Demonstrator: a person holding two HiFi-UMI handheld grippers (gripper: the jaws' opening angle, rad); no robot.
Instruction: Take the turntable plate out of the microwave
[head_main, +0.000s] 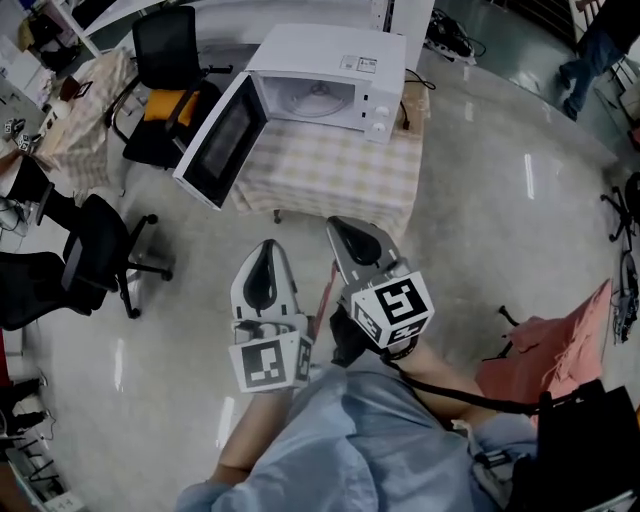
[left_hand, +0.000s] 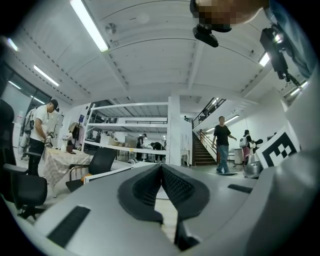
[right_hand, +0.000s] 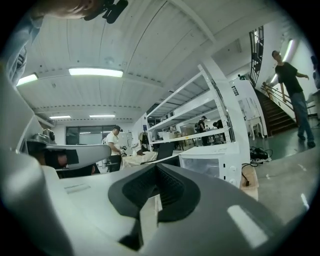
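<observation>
The white microwave (head_main: 335, 75) stands on a table with a checked cloth (head_main: 330, 175), its door (head_main: 220, 140) swung open to the left. Inside, the glass turntable plate (head_main: 318, 100) lies flat on the oven floor. Both grippers are held level over the floor, short of the table and pointing at it. My left gripper (head_main: 267, 246) is shut, its dark pads (left_hand: 172, 182) meeting with nothing between them. To its right, my right gripper (head_main: 346, 223) is also shut and empty. In the right gripper view the microwave (right_hand: 210, 167) shows ahead beyond the jaws.
Black office chairs stand at the left (head_main: 100, 250) and behind the open door (head_main: 165, 60), one with an orange cushion (head_main: 165, 105). A second clothed table (head_main: 85, 115) sits far left. A person (head_main: 590, 50) stands top right. Pink cloth (head_main: 560, 345) lies at lower right.
</observation>
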